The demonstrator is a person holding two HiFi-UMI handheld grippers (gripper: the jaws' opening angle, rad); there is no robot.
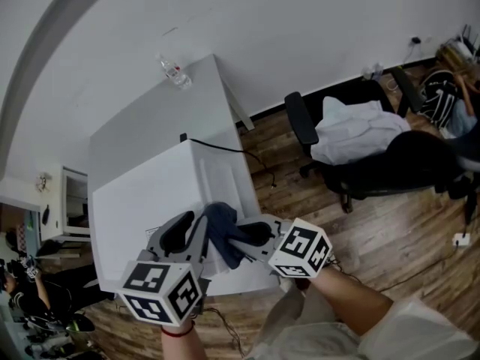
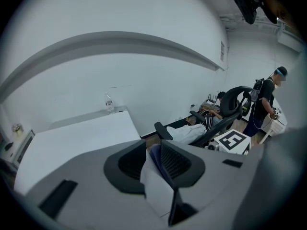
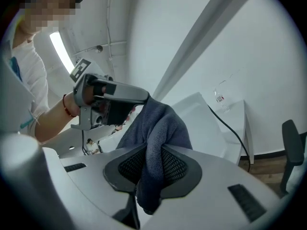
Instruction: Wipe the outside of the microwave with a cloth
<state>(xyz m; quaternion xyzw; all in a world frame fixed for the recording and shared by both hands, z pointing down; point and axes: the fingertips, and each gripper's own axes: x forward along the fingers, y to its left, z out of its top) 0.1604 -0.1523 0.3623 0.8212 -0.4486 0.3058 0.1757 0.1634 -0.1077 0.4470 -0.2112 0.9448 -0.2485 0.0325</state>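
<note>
- Right gripper (image 3: 152, 169): jaws clamped on the cloth (image 3: 158, 123). A thick fold is pressed between the mesh pads (image 3: 176, 166), and its end hangs below them.
- Left gripper (image 2: 154, 159): jaws nearly together, with a thin dark edge of the cloth (image 2: 157, 163) pinched at the tips. Behind the tips a narrow gap is left, and white surface is seen through it.
- In the right gripper view, the cloth is seen running up to the tips of the left gripper (image 3: 144, 98).
- Head view: the cloth (image 1: 223, 235) is held bunched between the left gripper (image 1: 193, 229) and the right gripper (image 1: 244, 235), above the near right part of the microwave (image 1: 150, 201).
- Whether the cloth touches the microwave top cannot be told.
- The microwave stands on a white table (image 1: 150, 118); a black cable (image 1: 217, 147) is led from its back.
- The microwave's near edge is covered by the grippers.
- The depth of the left grip is hard to judge, since only a sliver of fabric is seen there.
</note>
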